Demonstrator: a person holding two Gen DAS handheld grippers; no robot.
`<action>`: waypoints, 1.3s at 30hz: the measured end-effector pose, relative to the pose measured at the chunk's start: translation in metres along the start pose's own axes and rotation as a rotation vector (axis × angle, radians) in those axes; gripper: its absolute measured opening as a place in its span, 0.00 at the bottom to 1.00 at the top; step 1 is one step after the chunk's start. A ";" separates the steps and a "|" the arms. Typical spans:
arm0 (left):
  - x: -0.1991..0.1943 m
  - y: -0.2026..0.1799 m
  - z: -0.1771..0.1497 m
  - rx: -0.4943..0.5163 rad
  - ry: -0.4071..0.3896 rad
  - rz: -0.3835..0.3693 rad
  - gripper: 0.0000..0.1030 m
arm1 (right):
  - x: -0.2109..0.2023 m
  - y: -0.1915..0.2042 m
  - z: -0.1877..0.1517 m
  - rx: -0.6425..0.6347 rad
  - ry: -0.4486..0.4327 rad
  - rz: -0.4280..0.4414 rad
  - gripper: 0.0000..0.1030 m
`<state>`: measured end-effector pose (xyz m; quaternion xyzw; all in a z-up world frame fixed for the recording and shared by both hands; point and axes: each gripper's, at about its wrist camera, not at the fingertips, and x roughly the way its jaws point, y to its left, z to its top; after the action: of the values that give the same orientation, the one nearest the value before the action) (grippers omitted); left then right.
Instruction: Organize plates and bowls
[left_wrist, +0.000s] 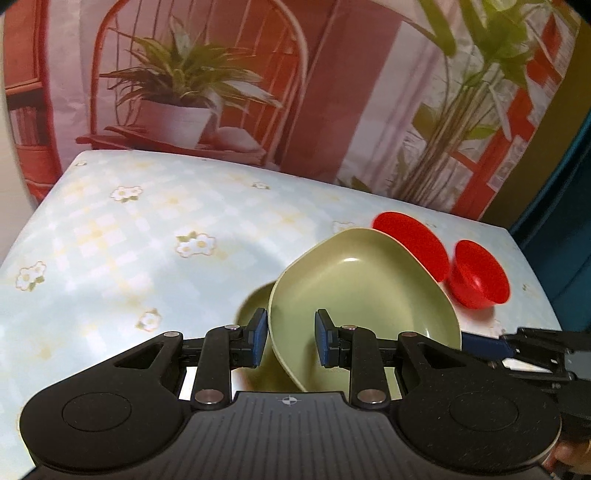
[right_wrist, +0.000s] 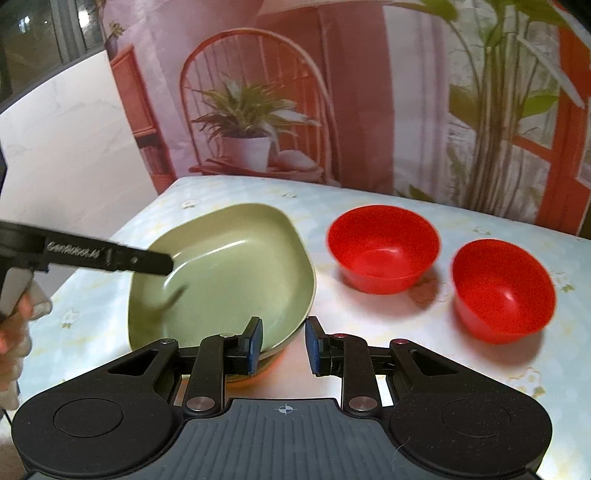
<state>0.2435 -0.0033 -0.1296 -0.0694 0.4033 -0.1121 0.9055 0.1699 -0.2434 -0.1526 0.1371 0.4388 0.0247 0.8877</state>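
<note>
Green rounded-square plate (right_wrist: 229, 266), tilted over a second green plate (left_wrist: 251, 306) on the floral-clothed table (left_wrist: 110, 240), is straddled at its rim by the narrowly parted left gripper (left_wrist: 290, 334) and right gripper (right_wrist: 283, 345), though actual clamping cannot be told; stacking is judged underway, and level lowering is called for next.

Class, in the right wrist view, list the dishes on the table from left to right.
Green plate → first red bowl → second red bowl, nearest the right edge.
</note>
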 end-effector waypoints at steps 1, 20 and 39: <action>0.001 0.002 0.000 0.001 0.001 0.005 0.28 | 0.002 0.003 0.000 -0.001 0.004 0.004 0.24; 0.016 0.015 0.002 0.011 0.008 0.032 0.28 | 0.021 0.025 -0.012 0.018 0.075 0.023 0.24; 0.017 0.013 -0.002 0.018 0.002 0.003 0.35 | 0.025 0.025 -0.013 0.048 0.089 0.010 0.29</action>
<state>0.2546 0.0049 -0.1458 -0.0607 0.4035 -0.1145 0.9058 0.1771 -0.2129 -0.1731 0.1591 0.4779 0.0246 0.8636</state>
